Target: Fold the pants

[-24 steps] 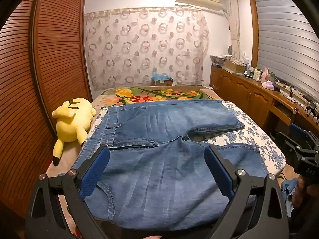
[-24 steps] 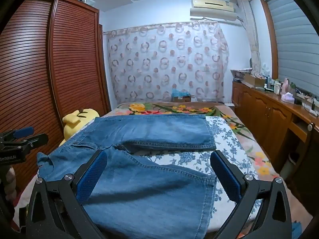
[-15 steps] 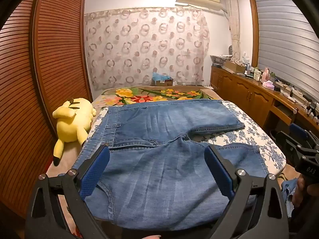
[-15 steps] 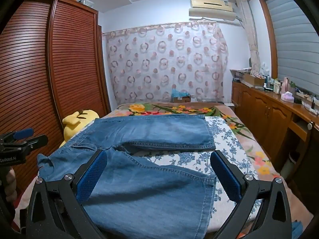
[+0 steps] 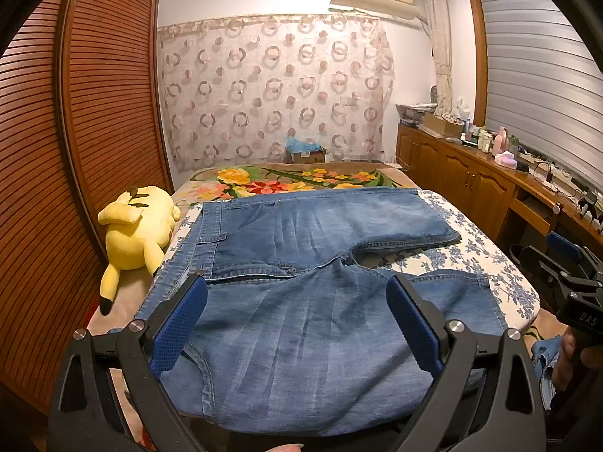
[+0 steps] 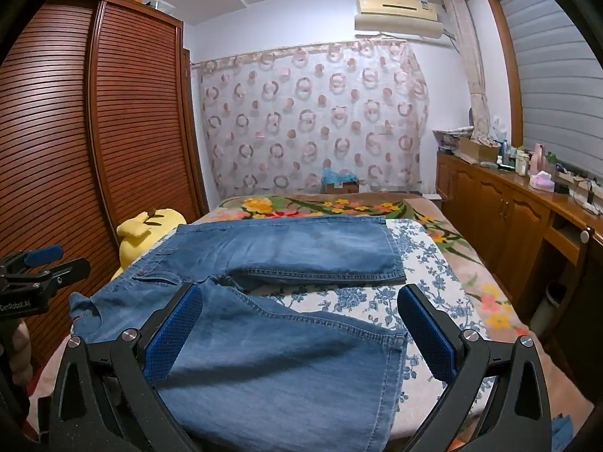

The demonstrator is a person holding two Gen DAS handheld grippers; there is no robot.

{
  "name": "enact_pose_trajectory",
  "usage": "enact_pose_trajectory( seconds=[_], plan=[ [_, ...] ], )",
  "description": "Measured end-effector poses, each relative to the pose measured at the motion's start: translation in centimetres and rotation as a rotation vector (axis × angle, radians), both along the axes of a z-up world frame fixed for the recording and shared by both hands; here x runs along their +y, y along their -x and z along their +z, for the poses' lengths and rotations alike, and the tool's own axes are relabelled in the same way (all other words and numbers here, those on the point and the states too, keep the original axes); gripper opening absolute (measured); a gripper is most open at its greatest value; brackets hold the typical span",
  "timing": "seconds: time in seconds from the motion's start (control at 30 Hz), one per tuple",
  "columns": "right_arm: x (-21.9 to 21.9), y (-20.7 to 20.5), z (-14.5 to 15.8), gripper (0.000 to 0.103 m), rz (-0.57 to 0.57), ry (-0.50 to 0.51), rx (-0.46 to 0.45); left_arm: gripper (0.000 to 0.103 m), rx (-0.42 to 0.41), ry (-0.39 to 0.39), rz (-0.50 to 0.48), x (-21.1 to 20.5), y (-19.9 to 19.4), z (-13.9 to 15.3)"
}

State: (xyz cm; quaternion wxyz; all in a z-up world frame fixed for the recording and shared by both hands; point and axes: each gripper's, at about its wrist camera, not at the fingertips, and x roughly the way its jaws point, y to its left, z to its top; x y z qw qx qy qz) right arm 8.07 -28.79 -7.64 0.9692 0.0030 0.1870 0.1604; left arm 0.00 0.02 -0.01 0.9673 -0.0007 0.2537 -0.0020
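Blue denim pants (image 5: 301, 301) lie spread flat on the bed, waistband to the left, two legs running right with a gap between them. They also show in the right wrist view (image 6: 271, 346). My left gripper (image 5: 297, 316) is open and empty above the near waist and seat area. My right gripper (image 6: 301, 327) is open and empty above the near leg, close to its hem. Each gripper shows at the edge of the other's view: the right one (image 5: 565, 282), the left one (image 6: 34, 275).
A yellow plush toy (image 5: 139, 233) lies at the bed's left edge by the slatted wardrobe (image 5: 75, 150). A floral sheet (image 5: 478, 252) covers the bed. A wooden cabinet (image 5: 490, 188) with bottles runs along the right wall. A box (image 5: 305, 150) sits by the curtain.
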Motion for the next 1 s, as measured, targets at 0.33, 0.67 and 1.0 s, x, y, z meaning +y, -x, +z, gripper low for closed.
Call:
enact_pose_trajectory(
  seconds=[0.33,0.67,1.0],
  plan=[
    [0.1,0.08,0.04,0.103,-0.002,0.001,-0.002,0.097,-0.001,0.0,0.0,0.0,0.0,0.0],
    [0.01,0.21,0.03,0.103,-0.004,-0.003,-0.005,0.097,-0.003,-0.002,0.0,0.0,0.01,0.01],
    [0.02,0.21,0.04,0.103,-0.004,-0.003,-0.005,0.097,-0.006,-0.002,0.0,0.02,-0.05,-0.02]
  ],
)
